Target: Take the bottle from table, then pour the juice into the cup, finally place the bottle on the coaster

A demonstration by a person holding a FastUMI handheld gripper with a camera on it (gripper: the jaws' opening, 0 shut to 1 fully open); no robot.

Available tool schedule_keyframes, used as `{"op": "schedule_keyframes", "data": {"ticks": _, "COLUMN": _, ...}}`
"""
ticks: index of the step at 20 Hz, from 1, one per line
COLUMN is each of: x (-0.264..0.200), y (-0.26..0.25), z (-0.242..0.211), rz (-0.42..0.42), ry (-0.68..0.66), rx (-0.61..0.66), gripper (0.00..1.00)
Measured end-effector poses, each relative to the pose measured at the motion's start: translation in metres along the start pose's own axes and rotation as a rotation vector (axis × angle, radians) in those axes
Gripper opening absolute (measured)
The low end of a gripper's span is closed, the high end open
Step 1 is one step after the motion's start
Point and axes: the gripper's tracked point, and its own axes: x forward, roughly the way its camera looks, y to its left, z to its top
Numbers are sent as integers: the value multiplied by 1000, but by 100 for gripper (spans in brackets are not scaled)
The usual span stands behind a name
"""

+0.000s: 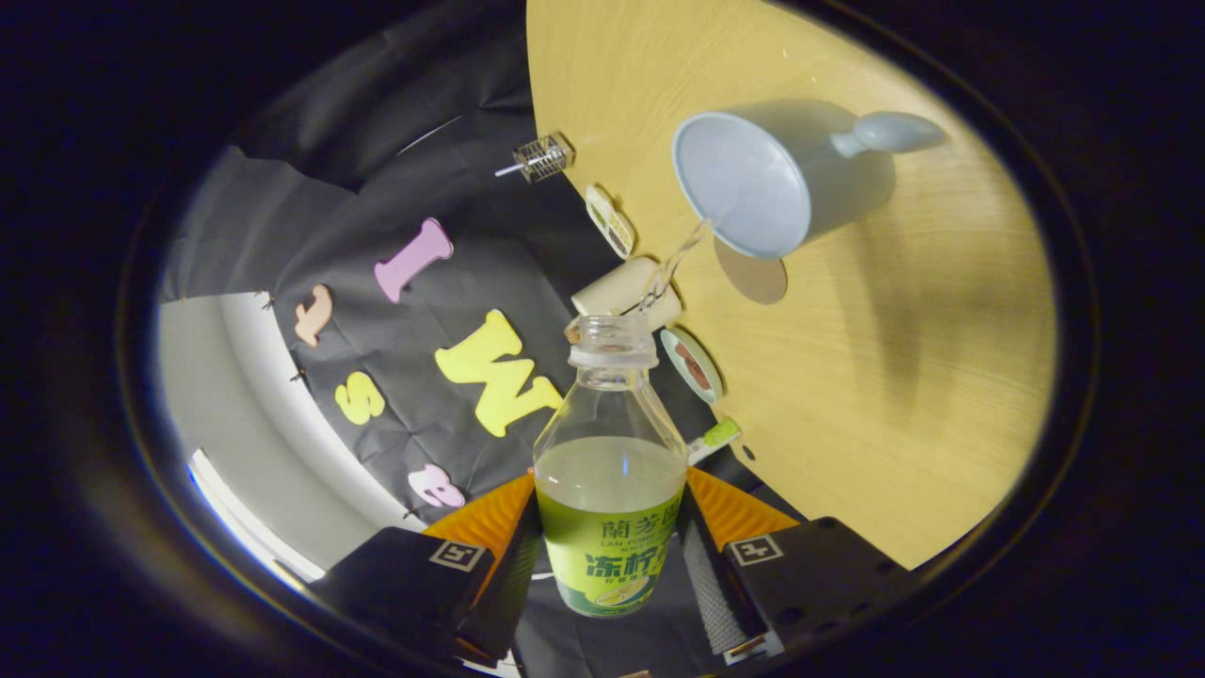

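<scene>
The gripper is rolled hard onto its side, toward 3 o'clock. Both fingers clamp the bottle by its lower body, pointing toward 12 o'clock.

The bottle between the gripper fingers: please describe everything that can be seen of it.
The bottle is clear, plastic by its look, with a green label around its lower body and an open, capless neck. Pale cloudy juice fills roughly its lower part. The gripper is shut on it, one finger pressing each side at the label. It is tipped toward the cup on the wooden table, and a thin stream runs from its mouth to the cup's rim.
</scene>
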Motion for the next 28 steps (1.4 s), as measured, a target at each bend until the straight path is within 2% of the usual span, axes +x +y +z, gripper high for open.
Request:
{"op": "schedule_keyframes", "data": {"ticks": 14, "x": -1, "y": 15, "z": 5, "rz": 17, "ry": -7, "rx": 101, "gripper": 79}}
{"op": "schedule_keyframes", "data": {"ticks": 23, "x": -6, "y": 30, "z": 12, "rz": 73, "ry": -18, "rx": 206, "gripper": 78}}
{"op": "schedule_keyframes", "data": {"ticks": 28, "x": -9, "y": 34, "z": 18, "rz": 89, "ry": -39, "rx": 208, "gripper": 79}}
